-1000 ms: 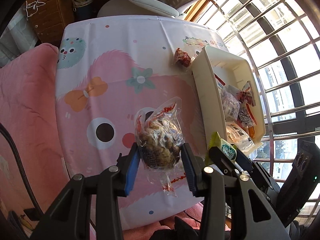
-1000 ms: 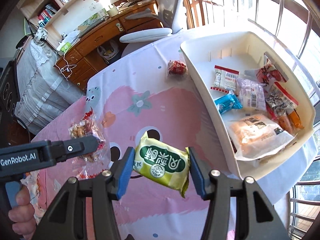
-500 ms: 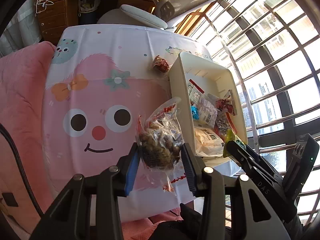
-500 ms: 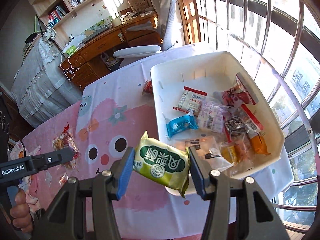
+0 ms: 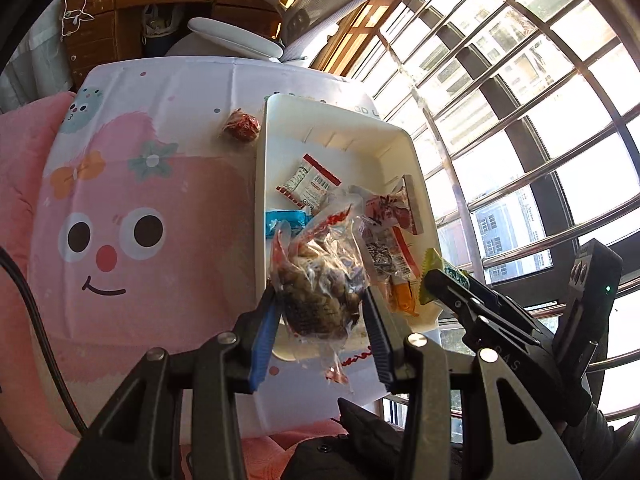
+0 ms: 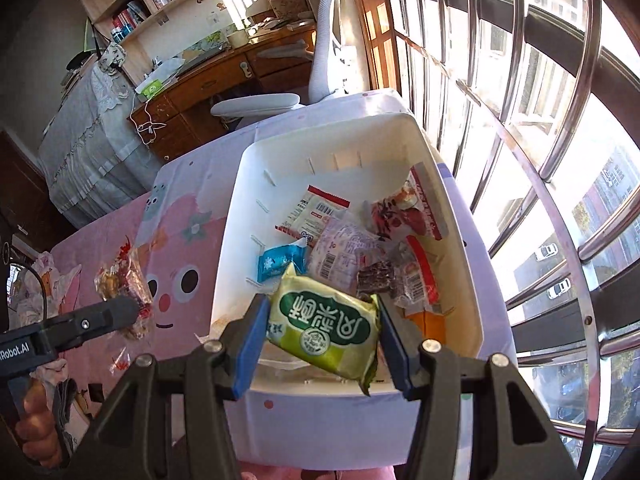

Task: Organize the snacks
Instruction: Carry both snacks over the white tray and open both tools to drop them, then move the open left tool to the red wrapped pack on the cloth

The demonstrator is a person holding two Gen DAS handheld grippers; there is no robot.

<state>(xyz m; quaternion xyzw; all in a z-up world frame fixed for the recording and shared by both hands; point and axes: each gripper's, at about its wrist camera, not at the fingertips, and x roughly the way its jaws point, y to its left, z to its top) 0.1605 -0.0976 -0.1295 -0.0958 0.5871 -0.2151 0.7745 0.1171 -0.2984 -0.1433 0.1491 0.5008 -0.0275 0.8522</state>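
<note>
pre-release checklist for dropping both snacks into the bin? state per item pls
1. Right gripper shut on green packet: ok.
2. Left gripper shut on clear nut bag: ok.
3. Green packet above white bin interior: ok, near the bin's front wall.
4. Nut bag over the bin: cannot tell; the right wrist view suggests it is left of the bin wall.
5. Free floor space in bin: ok, far end bare.
6. Red snack on tablecloth beside the bin: not ok, not yet binned.
</note>
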